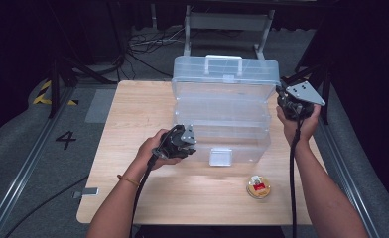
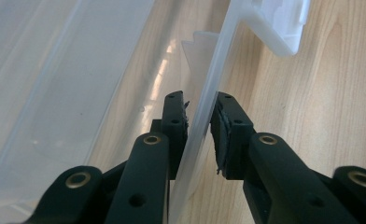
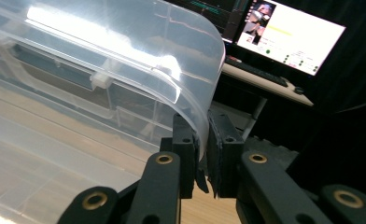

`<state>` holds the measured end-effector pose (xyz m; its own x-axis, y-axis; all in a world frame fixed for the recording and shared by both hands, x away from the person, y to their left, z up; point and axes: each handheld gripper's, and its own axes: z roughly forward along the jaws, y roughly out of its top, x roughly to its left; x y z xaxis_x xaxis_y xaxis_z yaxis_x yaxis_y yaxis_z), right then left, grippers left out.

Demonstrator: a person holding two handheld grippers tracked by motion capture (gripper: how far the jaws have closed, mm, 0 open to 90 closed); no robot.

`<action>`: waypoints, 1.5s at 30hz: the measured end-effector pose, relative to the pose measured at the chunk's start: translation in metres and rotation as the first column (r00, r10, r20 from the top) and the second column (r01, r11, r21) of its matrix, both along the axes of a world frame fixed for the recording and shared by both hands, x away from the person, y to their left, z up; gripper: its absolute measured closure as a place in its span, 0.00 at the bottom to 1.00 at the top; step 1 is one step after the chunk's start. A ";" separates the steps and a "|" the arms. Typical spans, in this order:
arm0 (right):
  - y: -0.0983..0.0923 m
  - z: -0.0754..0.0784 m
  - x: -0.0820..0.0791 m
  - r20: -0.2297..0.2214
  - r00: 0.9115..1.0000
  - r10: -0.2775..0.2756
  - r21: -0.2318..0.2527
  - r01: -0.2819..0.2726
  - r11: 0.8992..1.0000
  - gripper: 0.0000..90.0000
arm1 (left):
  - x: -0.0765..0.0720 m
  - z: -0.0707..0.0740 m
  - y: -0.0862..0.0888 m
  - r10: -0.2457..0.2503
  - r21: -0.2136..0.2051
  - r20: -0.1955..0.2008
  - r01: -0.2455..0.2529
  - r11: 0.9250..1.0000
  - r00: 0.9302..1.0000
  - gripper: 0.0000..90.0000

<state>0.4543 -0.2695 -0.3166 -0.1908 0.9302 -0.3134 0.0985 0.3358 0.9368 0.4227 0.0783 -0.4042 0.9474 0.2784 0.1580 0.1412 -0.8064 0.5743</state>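
Observation:
A clear plastic storage box (image 1: 222, 134) stands open in the middle of the wooden table (image 1: 133, 114), its lid (image 1: 226, 74) raised at the back. My left gripper (image 1: 190, 141) is at the box's front left, and in the left gripper view the thin front wall (image 2: 204, 93) runs between its pads, with the left gripper (image 2: 200, 100) shut on it. My right gripper (image 1: 282, 96) is at the lid's right end. In the right gripper view the right gripper (image 3: 200, 119) is shut on the lid's curved edge (image 3: 209, 70).
A white latch (image 1: 221, 156) hangs on the box front. A small round wooden piece with a red part (image 1: 258, 187) lies near the table's front right. Cables and a metal frame (image 1: 227, 22) lie on the floor beyond. A lit monitor (image 3: 288, 35) stands behind the lid.

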 end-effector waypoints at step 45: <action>-0.008 0.016 0.050 -0.043 0.998 0.047 0.059 -0.044 0.997 0.95 | 0.007 -0.003 0.011 -0.052 -0.063 -0.030 0.050 0.997 0.998 0.88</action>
<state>0.5046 -0.2774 -0.3005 -0.2457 0.9367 -0.2496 0.1263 0.2862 0.9498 0.4298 0.0895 -0.4070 0.9648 0.2381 0.1115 0.1199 -0.7760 0.6193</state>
